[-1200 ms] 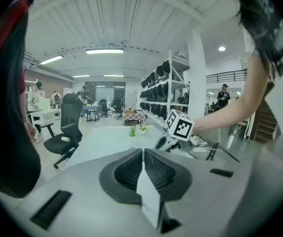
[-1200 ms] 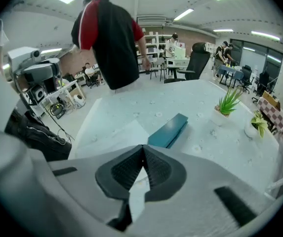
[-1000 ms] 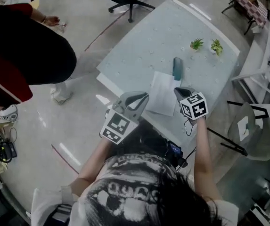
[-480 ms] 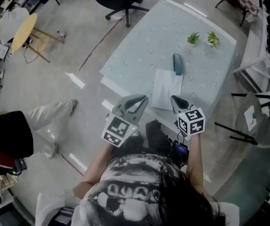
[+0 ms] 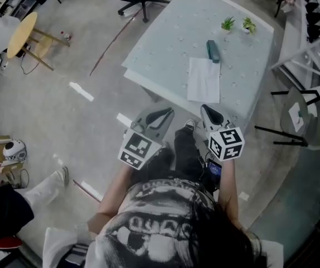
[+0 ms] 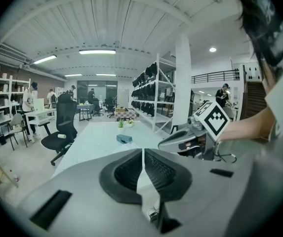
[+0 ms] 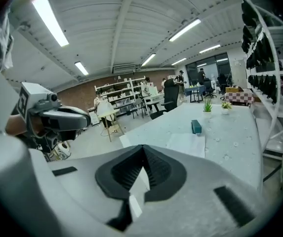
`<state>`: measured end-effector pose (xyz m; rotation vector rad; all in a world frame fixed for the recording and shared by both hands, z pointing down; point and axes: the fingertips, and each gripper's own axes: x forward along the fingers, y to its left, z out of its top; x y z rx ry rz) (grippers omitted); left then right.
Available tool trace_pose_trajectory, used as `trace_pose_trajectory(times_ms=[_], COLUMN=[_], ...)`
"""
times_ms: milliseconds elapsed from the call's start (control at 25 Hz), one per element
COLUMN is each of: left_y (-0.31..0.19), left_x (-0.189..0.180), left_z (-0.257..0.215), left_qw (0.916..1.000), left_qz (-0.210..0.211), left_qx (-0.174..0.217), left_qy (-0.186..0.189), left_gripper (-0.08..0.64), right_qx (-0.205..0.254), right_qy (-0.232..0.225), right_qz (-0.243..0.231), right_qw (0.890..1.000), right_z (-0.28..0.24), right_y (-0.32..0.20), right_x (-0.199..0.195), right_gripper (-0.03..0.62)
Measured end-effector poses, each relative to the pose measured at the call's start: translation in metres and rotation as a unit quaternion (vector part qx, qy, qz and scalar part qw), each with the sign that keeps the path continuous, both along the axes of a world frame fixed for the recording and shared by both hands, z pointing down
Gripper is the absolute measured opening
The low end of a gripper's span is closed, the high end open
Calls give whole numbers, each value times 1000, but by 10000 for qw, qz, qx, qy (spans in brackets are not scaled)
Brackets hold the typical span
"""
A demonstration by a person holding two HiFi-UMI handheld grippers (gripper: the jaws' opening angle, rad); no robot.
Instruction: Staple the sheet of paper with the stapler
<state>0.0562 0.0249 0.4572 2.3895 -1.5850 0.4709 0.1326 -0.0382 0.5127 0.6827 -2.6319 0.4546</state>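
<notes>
Left gripper [image 5: 158, 117] and right gripper [image 5: 211, 114]: jaws together, nothing between them. Both are held by the body, short of the table [image 5: 168, 35]. Paper [image 5: 204, 80] lies flat by the table's near edge, stapler [image 5: 212, 51] at its far edge; contact unclear. Judged: approach stage, nothing grasped yet.

The left gripper [image 6: 142, 153] has its jaws pressed together, pointing across the pale table [image 6: 89, 144] toward the distant stapler [image 6: 124, 138].

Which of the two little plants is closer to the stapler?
The left plant in the head view, just beyond the stapler; the other plant stands further right.
</notes>
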Motion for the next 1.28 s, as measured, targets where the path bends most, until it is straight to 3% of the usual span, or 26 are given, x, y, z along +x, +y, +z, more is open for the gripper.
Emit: trace_pose_trajectory(times_ms=[520,1280], left_y=[73,94], left_x=[34,46], left_z=[-2,-7], left_qw=[9983,9965], left_qz=[553,772], left_qx=[160,308], left_qy=[51,25], left_gripper=[9,9], right_qx=[316,470], right_qy=[-137,-132], right_qz=[242,310], right_qw=[9991,9983], right_z=[-18,-26], right_y=[87,107], right_x=[17,28], right_gripper=[-8,-8])
